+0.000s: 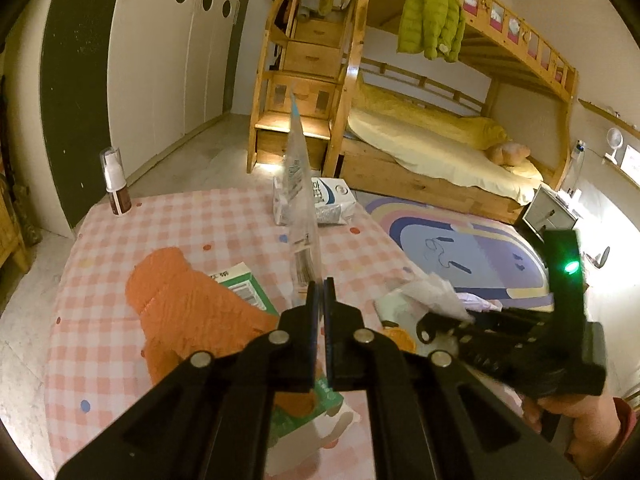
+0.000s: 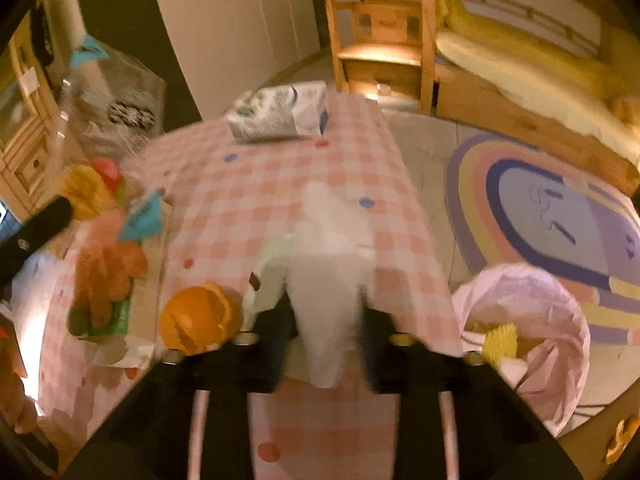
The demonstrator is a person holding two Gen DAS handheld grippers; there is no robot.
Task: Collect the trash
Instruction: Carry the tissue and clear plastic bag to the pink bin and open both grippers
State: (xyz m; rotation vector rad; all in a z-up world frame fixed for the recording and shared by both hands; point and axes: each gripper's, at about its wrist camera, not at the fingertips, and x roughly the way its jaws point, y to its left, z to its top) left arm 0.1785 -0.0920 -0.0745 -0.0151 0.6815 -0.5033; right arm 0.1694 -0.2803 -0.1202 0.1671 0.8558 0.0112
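Currently the left gripper (image 1: 320,292) is clamped on a clear wrapper (image 1: 300,200), which stands upright above the table (image 1: 192,216). The right gripper (image 2: 330,312) pinches a white tissue (image 2: 326,280) near the table edge. Carry each piece level to the pink-lined bin (image 2: 560,320) just beside the table before releasing. Orange peel (image 2: 198,320) and a carton (image 2: 280,114) remain farther on.
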